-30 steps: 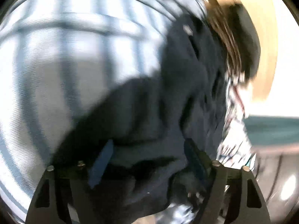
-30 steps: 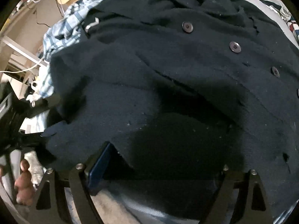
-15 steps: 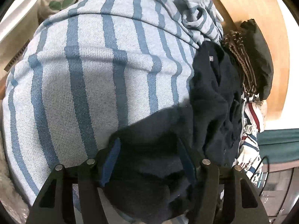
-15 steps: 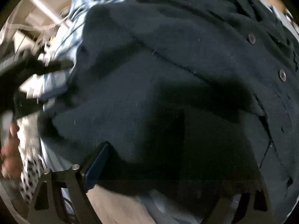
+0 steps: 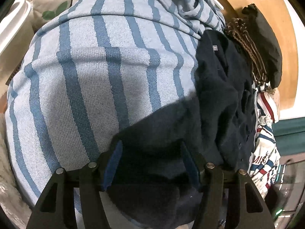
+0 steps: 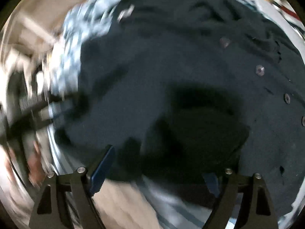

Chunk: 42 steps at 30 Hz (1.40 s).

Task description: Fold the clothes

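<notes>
Left wrist view: striped cloth (image 5: 106, 72) fills the left, with the navy cardigan (image 5: 225, 99) lying on it at right. The left gripper (image 5: 150, 164) clenches a bunched fold of cardigan between its pads. Right wrist view, blurred: the right gripper (image 6: 154, 164) has just been closing, cardigan between its jaws; grip unclear.

Left gripper (image 5: 150, 162) is pointing steeply down, jaws partway apart with dark cloth bunching between; right gripper (image 6: 154, 164) is standing wide, jaws just closing slightly.
</notes>
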Available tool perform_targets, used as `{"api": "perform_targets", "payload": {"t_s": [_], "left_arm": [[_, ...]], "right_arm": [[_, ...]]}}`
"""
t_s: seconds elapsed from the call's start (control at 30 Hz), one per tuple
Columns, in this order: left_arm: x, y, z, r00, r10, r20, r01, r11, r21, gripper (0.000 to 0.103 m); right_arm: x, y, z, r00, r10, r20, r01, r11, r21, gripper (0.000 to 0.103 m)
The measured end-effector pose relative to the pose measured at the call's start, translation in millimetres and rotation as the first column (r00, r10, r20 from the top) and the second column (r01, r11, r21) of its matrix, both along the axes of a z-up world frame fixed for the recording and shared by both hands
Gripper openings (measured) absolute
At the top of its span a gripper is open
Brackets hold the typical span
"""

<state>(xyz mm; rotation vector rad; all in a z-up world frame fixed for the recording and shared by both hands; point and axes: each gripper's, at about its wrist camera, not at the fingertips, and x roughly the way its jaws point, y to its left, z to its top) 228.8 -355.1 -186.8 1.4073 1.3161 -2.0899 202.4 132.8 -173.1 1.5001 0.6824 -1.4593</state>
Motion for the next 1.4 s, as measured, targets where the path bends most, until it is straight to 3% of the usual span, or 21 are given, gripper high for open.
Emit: {"api": "perform_targets", "payload": {"t_s": [0.07, 0.13, 0.2, 0.3, 0.5, 0.6, 0.7, 0.77, 0.93, 1.07, 1.4], "left_arm": [[4, -1, -1, 1.000, 0.002, -0.006, -0.002, 1.000, 0.008, 0.064], [8, -3, -1, 1.000, 0.000, -0.013, 0.000, 1.000, 0.019, 0.064], [12, -6, -2, 1.000, 0.002, -0.020, -0.001, 1.000, 0.031, 0.064], [18, -8, -3, 1.000, 0.005, -0.026, -0.004, 0.999, 0.039, 0.064], [25, -7, -2, 1.000, -0.020, -0.017, 0.021, 1.000, 0.016, 0.064], [29, -7, -2, 0.999, -0.037, -0.019, 0.037, 0.999, 0.005, 0.064], [33, -7, -2, 0.999, -0.046, -0.012, 0.046, 0.999, -0.010, 0.064], [35, -6, -2, 0.999, -0.045, -0.005, 0.045, 0.999, -0.016, 0.064], [47, -10, -2, 0.999, -0.041, -0.022, 0.041, 0.999, -0.007, 0.064], [58, -14, -3, 0.998, -0.040, -0.042, 0.040, 0.999, 0.012, 0.064], [76, -10, 0, 0.996, -0.084, -0.033, 0.082, 0.995, -0.047, 0.064]], "right_arm": [[13, 0, -19, 0.997, 0.052, 0.051, -0.055, 0.997, 0.059, 0.089], [17, -6, -28, 0.998, 0.063, 0.021, -0.064, 0.994, 0.088, 0.093], [13, -14, -28, 0.999, 0.036, -0.004, -0.036, 0.995, 0.089, 0.094], [-6, -24, -17, 0.998, -0.017, -0.058, 0.021, 0.998, 0.059, 0.087], [-57, -47, -14, 0.974, -0.135, -0.183, 0.145, 0.989, 0.043, 0.086], [-69, -44, -16, 0.967, -0.208, -0.148, 0.214, 0.976, 0.026, 0.087], [-59, -36, -2, 0.978, -0.192, -0.079, 0.188, 0.981, -0.056, 0.087], [-49, -34, 5, 0.991, -0.121, -0.048, 0.118, 0.991, -0.061, 0.089], [-32, -40, -11, 0.995, 0.055, -0.083, -0.046, 0.993, 0.111, 0.091], [-41, -36, -23, 0.998, 0.022, -0.062, -0.015, 0.994, 0.106, 0.099], [-68, -29, -19, 0.997, -0.014, -0.071, 0.019, 0.998, 0.064, 0.103]]}}
